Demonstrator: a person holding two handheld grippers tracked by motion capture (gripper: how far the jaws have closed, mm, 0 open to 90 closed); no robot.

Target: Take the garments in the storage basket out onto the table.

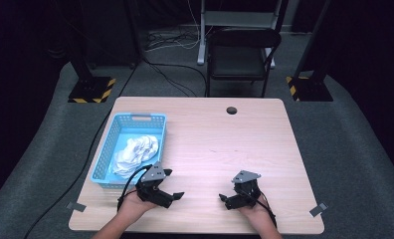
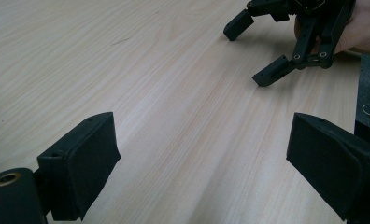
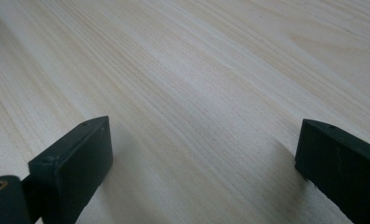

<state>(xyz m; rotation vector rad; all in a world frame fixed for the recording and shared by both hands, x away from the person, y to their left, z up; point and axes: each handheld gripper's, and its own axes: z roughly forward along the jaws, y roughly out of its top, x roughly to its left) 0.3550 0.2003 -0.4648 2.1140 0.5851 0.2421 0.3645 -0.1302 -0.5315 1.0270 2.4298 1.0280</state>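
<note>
Currently, both the left gripper (image 1: 174, 184) and the right gripper (image 1: 226, 198) are resting near the table's (image 1: 220, 144) front edge with jaws spread and holding nothing, while the blue basket (image 1: 114, 130), long axis running front-to-back, is sitting at the left edge containing crumpled white cloth (image 1: 135, 153).

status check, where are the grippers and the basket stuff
Left gripper open, empty. Right gripper open, empty. White crumpled cloth in blue basket, left of both. Bare table between them.
</note>
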